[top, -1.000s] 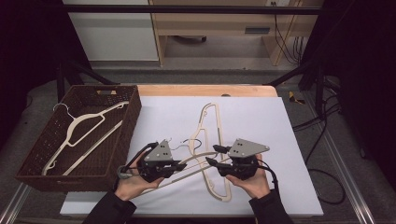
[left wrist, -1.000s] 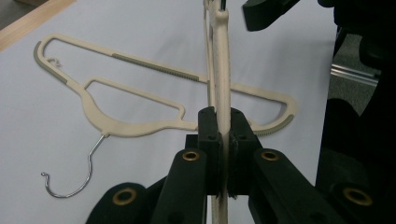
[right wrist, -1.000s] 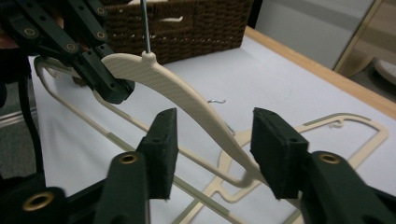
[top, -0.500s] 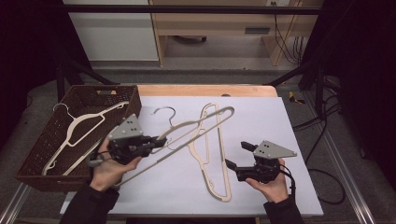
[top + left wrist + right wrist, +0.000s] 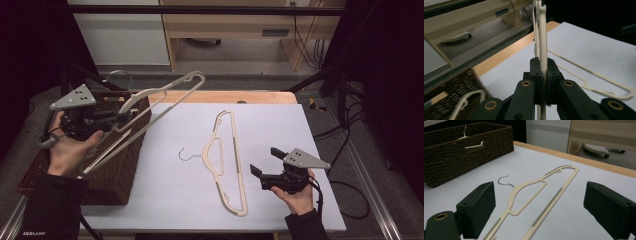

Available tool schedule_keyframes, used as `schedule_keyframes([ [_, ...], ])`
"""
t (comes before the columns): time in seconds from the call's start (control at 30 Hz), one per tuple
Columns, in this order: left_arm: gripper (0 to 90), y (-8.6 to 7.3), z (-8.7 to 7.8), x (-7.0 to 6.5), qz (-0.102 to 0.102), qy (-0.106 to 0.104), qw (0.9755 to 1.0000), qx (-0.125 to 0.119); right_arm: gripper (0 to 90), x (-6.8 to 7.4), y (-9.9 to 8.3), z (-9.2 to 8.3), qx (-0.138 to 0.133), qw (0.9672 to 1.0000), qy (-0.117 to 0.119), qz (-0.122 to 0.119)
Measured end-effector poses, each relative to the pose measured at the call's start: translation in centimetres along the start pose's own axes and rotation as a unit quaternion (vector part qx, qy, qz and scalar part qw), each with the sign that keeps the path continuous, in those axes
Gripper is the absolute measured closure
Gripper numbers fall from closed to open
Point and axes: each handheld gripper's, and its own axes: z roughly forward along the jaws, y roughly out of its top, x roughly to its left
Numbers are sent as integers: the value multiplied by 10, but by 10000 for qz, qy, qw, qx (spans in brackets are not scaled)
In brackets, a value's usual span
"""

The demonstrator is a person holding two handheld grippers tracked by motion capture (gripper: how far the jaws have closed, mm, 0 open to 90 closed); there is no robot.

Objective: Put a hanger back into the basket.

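Hanger carried over the basket, one left on the table

High view: left gripper (image 5: 107, 119) pinches a cream hanger (image 5: 155, 97) above the wicker basket (image 5: 122, 170); right gripper (image 5: 265, 167) spread beside the second hanger (image 5: 227, 160) on the table (image 5: 310, 130).
Left gripper view: thin, stiff, light bar clamped.
Right gripper view: basket holds another hanger (image 5: 471, 143).

The right tool (image 5: 539, 212) stands with its two black jaws wide apart at the bottom of the frame. Between them a cream hanger (image 5: 536, 195) lies flat on the pale surface (image 5: 584, 185), metal hook pointing left. A dark wicker basket (image 5: 466, 147) sits upper left.
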Motion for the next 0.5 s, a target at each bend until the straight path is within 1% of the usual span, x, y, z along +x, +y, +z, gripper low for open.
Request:
schedule_keyframes([
  [0.03, 863, -4, -3, 9, -21, 82, 10000, 34, 106, 0, 0, 1, 10, 10000, 2, 1],
  [0.07, 863, -12, -6, 24, -155, 196, 9997, 21, 105, 0, 0, 1, 8, 10000, 3, -17],
  [0.1, 863, -12, -6, 24, -155, 196, 9997, 21, 105, 0, 0, 1, 8, 10000, 3, -17],
  [0.13, 863, -19, -10, 39, -254, 293, 9992, 70, 103, 0, 0, 2, 23, 10000, 17, -15],
  [0.17, 863, -19, -10, 39, -254, 293, 9992, 70, 103, 1, -1, 3, 38, 10000, -4, -10],
  [0.23, 862, -27, -12, 52, -296, 410, 9986, 153, 102, 1, -1, 3, 51, 10000, 17, -24],
  [0.27, 863, -29, -13, 57, -295, 441, 9984, 193, 102, 1, -1, 3, 52, 10000, 10, -33],
  [0.3, 863, -37, -15, 66, -371, 471, 9979, 236, 102, 1, -1, 4, 53, 10000, 2, -37],
  [0.33, 863, -40, -16, 71, -395, 470, 9977, 282, 102, 1, -1, 4, 58, 10000, 9, -35],
  [0.37, 863, -40, -16, 71, -395, 470, 9977, 282, 102, 1, -1, 4, 70, 10000, 19, -55],
  [0.5, 863, -55, -19, 85, -592, 574, 9958, 398, 101, 1, -1, 4, 80, 9999, 27, -57],
])
